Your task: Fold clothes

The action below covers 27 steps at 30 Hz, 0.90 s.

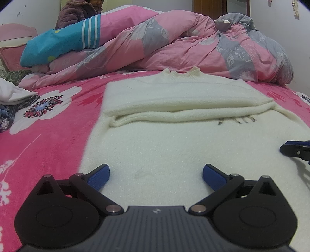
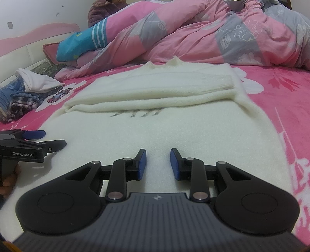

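So there's a cream fuzzy sweater (image 1: pixel 174 120) laid flat on the bed, on top of a hot pink floral blanket (image 1: pixel 44 139). Both sleeves are folded across the chest, one stacked on the other, and the collar points toward the far end of the bed. There's a little grey embroidered bit peeking out just below the sleeves.

The left gripper (image 1: pixel 156 177) sits low over the near hem end of the sweater with its jaws spread wide apart, nothing between the blue pads, just bare knit. The right gripper (image 2: pixel 158 163) is right next to it, also over the bottom part of the sweater, jaws apart but with a narrower gap, not holding anything either. From the right wrist view you can see the left one off to the side over the sweater's edge.

Behind the sweater there's a big bunched-up pink and grey duvet (image 1: pixel 193 48) with a teal striped pillow (image 1: pixel 64 42) leaning on it. Over on the left side there's a messy pile of clothes (image 2: pixel 25 93), white on top, plaid and denim under it. Someone in a purple fleece jacket (image 1: pixel 77 13) sits at the far end behind the duvet
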Motion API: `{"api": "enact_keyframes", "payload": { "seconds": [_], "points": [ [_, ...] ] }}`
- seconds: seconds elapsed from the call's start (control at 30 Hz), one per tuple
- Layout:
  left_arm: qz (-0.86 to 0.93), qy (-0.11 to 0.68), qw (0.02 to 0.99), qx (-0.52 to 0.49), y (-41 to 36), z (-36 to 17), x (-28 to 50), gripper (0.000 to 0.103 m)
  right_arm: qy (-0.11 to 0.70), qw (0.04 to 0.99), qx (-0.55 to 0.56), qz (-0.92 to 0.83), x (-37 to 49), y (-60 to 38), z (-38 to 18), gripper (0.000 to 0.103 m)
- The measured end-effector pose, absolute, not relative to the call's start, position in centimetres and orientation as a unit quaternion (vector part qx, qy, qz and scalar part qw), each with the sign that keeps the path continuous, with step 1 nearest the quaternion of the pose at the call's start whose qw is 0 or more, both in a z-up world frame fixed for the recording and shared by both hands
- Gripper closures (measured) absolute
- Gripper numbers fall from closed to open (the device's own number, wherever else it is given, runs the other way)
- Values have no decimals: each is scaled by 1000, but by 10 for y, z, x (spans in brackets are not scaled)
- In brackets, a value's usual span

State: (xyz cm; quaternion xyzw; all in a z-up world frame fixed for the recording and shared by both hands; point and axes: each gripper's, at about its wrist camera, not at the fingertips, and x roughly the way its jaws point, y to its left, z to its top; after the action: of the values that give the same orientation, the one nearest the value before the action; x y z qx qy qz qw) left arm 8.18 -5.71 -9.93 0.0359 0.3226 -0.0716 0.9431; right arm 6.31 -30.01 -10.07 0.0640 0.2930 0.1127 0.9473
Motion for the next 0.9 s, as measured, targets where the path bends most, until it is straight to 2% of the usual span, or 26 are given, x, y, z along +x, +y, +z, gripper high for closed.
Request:
{"api": "enact_keyframes", "payload": {
  "seconds": [0.9],
  "points": [
    [-71,322,943,37,-58,-99,81,0,291,948,67,115,63,-301,-102,75]
  ]
}}
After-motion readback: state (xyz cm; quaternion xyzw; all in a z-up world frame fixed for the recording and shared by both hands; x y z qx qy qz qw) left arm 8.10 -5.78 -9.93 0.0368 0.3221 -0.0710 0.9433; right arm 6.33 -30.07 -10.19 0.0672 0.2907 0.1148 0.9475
